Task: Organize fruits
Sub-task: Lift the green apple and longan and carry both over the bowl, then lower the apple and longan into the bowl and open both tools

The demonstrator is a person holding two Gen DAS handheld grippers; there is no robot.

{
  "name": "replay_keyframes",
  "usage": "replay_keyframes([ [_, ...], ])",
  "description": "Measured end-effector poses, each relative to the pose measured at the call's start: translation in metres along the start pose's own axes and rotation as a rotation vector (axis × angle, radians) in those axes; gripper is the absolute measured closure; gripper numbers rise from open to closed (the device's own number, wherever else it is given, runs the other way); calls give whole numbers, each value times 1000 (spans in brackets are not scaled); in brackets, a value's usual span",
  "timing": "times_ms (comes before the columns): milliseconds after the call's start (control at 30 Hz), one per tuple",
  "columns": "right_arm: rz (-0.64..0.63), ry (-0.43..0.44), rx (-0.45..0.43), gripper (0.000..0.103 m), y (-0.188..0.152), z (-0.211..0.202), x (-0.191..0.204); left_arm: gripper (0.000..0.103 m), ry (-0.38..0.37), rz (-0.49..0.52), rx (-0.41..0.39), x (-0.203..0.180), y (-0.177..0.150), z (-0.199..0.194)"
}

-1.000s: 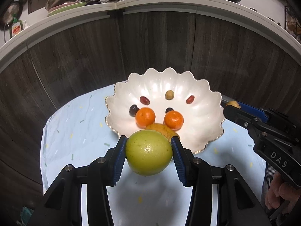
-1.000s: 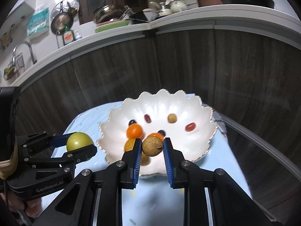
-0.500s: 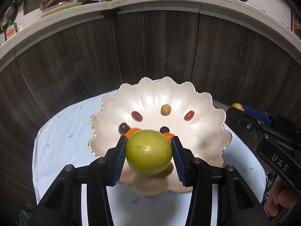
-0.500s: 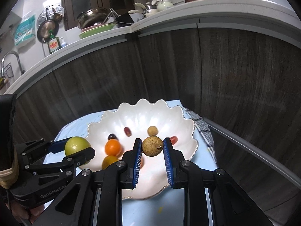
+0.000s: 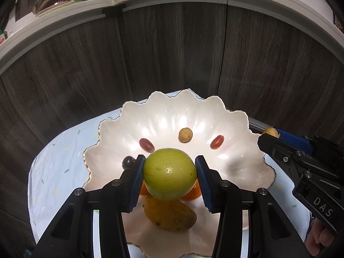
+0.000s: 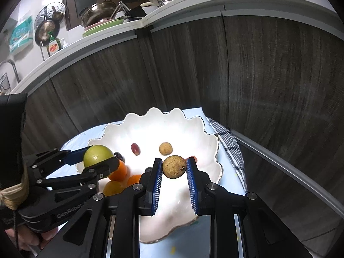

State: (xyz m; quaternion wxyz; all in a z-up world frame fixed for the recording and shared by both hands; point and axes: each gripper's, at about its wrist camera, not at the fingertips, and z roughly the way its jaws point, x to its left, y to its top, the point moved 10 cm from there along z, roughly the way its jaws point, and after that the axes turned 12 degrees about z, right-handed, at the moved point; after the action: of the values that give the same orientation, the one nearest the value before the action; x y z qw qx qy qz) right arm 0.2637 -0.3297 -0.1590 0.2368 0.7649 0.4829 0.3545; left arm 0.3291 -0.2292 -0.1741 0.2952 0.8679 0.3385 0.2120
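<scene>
Two grippers hang over the scalloped white bowl [image 5: 253,167], each clamped across the middle of a fruit: the left gripper [image 5: 169,173] pinches a smooth green fruit [image 5: 169,176], likely firm and apt to roll, the right gripper [image 6: 173,168] a small rough brown fruit [image 6: 173,167], probably light. Oranges [image 6: 118,172], grapes [image 5: 146,145] and a mango [image 5: 169,215] crowd the near side; the bowl's right half looks free, its thin rim fragile

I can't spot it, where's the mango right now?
The mango lies in the white bowl at its near side, just below the green fruit held by the left gripper, touching two oranges.
</scene>
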Motion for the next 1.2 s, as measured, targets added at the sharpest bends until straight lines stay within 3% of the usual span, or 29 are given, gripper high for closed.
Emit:
replay_keyframes([
  [600, 15, 1, 60, 78, -10, 30, -8, 56, -8, 24, 32, -4, 2, 35],
  [633, 13, -3, 58, 78, -10, 30, -8, 52, -2, 26, 22, -3, 2, 34],
  [700, 17, 0, 54, 72, -9, 29, -8, 40, 14, 31, 12, -1, 3, 31],
  [767, 20, -4, 45, 53, -8, 28, -9, 37, 16, 27, 3, 0, 3, 28],
  [833, 21, -13, 32, 44, -7, 26, -10, 36, 18, 30, 3, 1, 3, 27],
  [1067, 39, -27, -8, 24, -2, 15, -15, 16, 65, 9, -14, 10, 2, 11],
  [1200, 44, -27, -35, 22, 1, 5, -15, 15, 86, -6, -10, 12, 0, 0],
])
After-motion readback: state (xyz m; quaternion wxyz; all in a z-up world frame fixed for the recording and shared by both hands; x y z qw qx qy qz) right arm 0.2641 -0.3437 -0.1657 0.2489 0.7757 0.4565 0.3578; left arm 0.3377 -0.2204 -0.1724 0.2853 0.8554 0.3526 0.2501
